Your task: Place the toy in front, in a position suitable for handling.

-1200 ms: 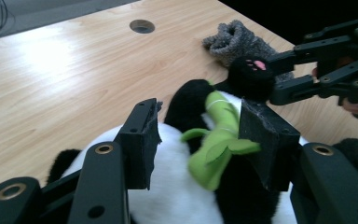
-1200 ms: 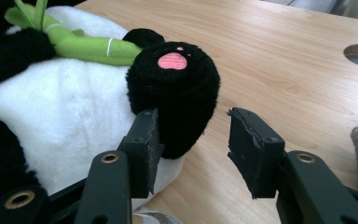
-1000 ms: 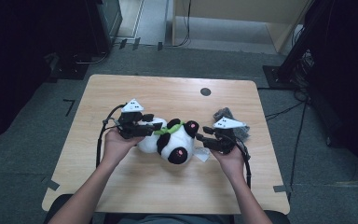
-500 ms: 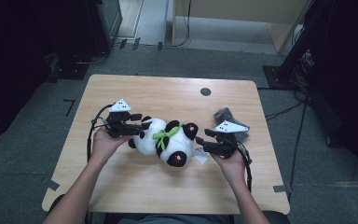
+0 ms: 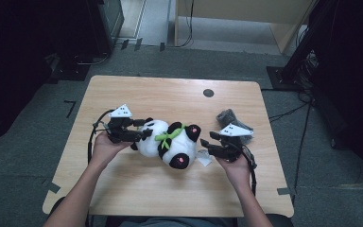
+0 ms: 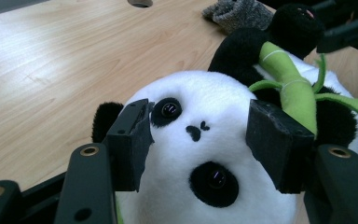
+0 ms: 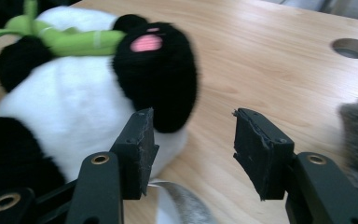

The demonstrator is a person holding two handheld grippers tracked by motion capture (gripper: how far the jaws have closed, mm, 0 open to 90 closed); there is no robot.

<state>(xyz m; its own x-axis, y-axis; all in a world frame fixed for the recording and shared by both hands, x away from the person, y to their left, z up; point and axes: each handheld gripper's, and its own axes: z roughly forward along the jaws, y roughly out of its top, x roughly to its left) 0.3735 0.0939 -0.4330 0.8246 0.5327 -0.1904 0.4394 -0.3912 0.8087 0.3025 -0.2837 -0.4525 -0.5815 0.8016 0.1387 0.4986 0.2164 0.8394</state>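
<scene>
High view: the panda lies on its back mid-surface, head toward the left gripper, feet toward the right gripper. Both forearms come in from the bottom edge, and each gripper is held near level and aimed inward at the toy. A grey cloth lies just behind the right gripper.

Left gripper view: the jaws straddle the panda's head, pads pressed into the plush on either side of the face (a soft pinch, half closed). A green stalk crosses the chest beyond.

Right gripper view: the jaws stand spread and have just been opening, with bare surface between them. The black foot sits just beside the left-hand pad, not inside the gap.

Assessment: the step appears to be taking the toy at both ends.
- Shift the right gripper sideways until the foot sits squarely between the pads, then close.
- Take the limb deep, not just the fur tip, since plush slips.
- Keep the left pinch steady and level meanwhile, so the head does not twist out.
</scene>
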